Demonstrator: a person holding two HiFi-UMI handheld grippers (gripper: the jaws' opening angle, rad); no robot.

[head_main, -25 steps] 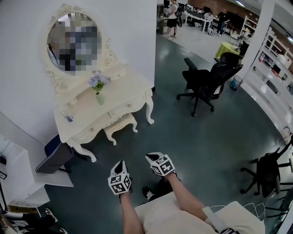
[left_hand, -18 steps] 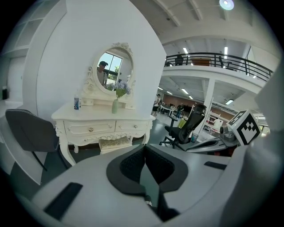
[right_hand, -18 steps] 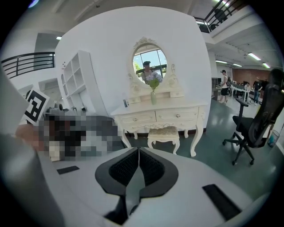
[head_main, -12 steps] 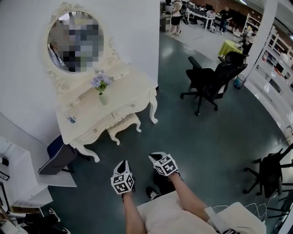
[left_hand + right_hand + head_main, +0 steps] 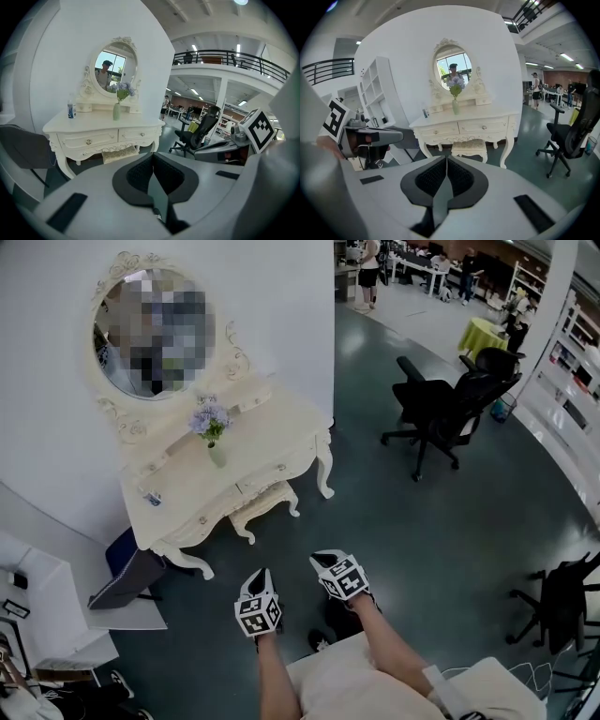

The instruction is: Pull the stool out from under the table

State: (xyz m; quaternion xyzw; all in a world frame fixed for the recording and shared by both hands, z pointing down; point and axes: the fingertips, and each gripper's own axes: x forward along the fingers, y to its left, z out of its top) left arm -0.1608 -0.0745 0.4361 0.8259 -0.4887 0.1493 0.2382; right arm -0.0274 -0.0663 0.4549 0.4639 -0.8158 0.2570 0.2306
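Note:
A cream stool (image 5: pixel 265 505) with a padded seat is tucked under the ornate cream dressing table (image 5: pixel 187 491) against the white wall. It shows below the drawers in the left gripper view (image 5: pixel 119 153) and the right gripper view (image 5: pixel 469 146). My left gripper (image 5: pixel 260 576) and right gripper (image 5: pixel 324 560) are side by side over the floor, well short of the stool and pointing toward it. Both are shut with nothing between the jaws, as seen up close on the left gripper (image 5: pixel 152 158) and the right gripper (image 5: pixel 446 161).
A vase of flowers (image 5: pixel 213 427) and a small bottle (image 5: pixel 153 498) stand on the table. A dark chair (image 5: pixel 127 568) sits left of the table beside white shelving (image 5: pixel 42 615). Black office chairs stand at the back right (image 5: pixel 450 404) and the right edge (image 5: pixel 562 601).
Both grippers and the head view have moved forward toward the dressing table; the table and stool sit nearer and lower in the picture. The jaws stayed shut.

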